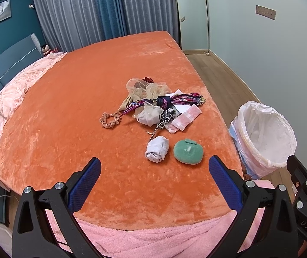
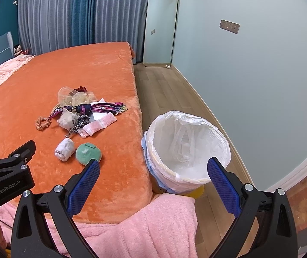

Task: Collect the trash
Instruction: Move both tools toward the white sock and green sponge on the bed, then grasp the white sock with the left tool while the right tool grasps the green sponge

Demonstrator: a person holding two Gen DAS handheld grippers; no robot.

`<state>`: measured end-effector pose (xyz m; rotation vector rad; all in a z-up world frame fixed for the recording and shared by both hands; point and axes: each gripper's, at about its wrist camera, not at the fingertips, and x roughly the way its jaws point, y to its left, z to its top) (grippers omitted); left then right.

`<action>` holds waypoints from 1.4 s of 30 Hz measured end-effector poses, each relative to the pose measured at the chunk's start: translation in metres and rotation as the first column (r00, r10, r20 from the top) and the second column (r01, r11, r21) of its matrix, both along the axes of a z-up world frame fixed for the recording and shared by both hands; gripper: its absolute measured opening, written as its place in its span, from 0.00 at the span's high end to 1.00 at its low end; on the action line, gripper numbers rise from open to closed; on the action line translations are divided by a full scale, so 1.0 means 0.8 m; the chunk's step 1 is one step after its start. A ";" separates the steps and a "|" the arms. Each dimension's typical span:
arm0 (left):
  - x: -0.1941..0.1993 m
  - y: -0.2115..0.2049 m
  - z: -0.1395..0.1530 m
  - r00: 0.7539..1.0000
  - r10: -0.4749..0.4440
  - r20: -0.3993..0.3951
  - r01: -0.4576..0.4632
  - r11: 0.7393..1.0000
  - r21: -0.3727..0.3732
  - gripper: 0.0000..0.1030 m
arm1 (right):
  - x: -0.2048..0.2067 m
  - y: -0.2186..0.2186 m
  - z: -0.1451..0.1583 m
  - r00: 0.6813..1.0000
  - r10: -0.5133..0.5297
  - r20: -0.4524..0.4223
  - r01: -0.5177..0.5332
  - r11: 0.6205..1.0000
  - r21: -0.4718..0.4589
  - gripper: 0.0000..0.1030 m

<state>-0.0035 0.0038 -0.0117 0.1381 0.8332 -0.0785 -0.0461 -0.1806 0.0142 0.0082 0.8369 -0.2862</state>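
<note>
On the orange bed cover (image 1: pixel 89 107) lie a rolled white cloth (image 1: pixel 157 148), a green round pad (image 1: pixel 188 151), and a pile of scarves, hair ties and pink plastic wrappers (image 1: pixel 153 105). The same cloth (image 2: pixel 64 147), pad (image 2: pixel 88 153) and pile (image 2: pixel 84 111) show in the right wrist view. A bin lined with a white bag (image 2: pixel 188 150) stands on the floor beside the bed; it also shows in the left wrist view (image 1: pixel 265 137). My left gripper (image 1: pixel 154 167) is open and empty, just short of the cloth and pad. My right gripper (image 2: pixel 153 169) is open and empty over the bed edge beside the bin.
A pink blanket (image 2: pixel 153 225) hangs at the bed's near edge. A rumpled pink quilt (image 1: pixel 13 99) lies at the headboard end. A wood floor strip (image 2: pixel 175 90) runs between bed and wall, with a standing mirror (image 2: pixel 160 28) at its far end.
</note>
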 end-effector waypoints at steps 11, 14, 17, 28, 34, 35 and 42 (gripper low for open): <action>-0.001 -0.002 0.000 1.000 -0.023 0.021 0.024 1.000 -0.009 0.07 | 0.001 -0.002 0.001 1.000 -0.002 0.005 0.002 1.000 -0.001 0.07; 0.001 -0.001 -0.003 1.000 -0.024 0.014 0.024 1.000 -0.015 0.07 | 0.003 -0.002 0.000 1.000 -0.007 0.004 0.007 1.000 -0.002 0.07; 0.005 -0.002 -0.005 0.999 -0.028 0.016 0.029 0.999 -0.017 0.07 | 0.006 -0.004 -0.003 1.000 -0.013 0.001 0.013 1.000 -0.003 0.07; 0.024 -0.006 -0.022 0.998 -0.062 0.023 0.062 0.998 0.014 0.07 | 0.027 0.004 -0.023 1.000 -0.005 -0.007 0.005 1.000 0.008 0.07; 0.051 0.014 -0.039 0.999 -0.047 -0.014 0.047 0.999 -0.016 0.07 | 0.053 0.025 -0.044 0.999 0.044 -0.026 -0.043 0.999 0.018 0.07; 0.055 0.018 -0.042 0.999 -0.044 -0.016 0.044 0.999 -0.017 0.07 | 0.058 0.029 -0.048 0.998 0.053 -0.028 -0.053 0.998 0.022 0.07; 0.095 0.061 -0.081 0.997 0.004 -0.078 -0.005 1.000 -0.015 0.07 | 0.104 0.062 -0.093 0.989 0.131 -0.074 -0.127 0.990 0.054 0.07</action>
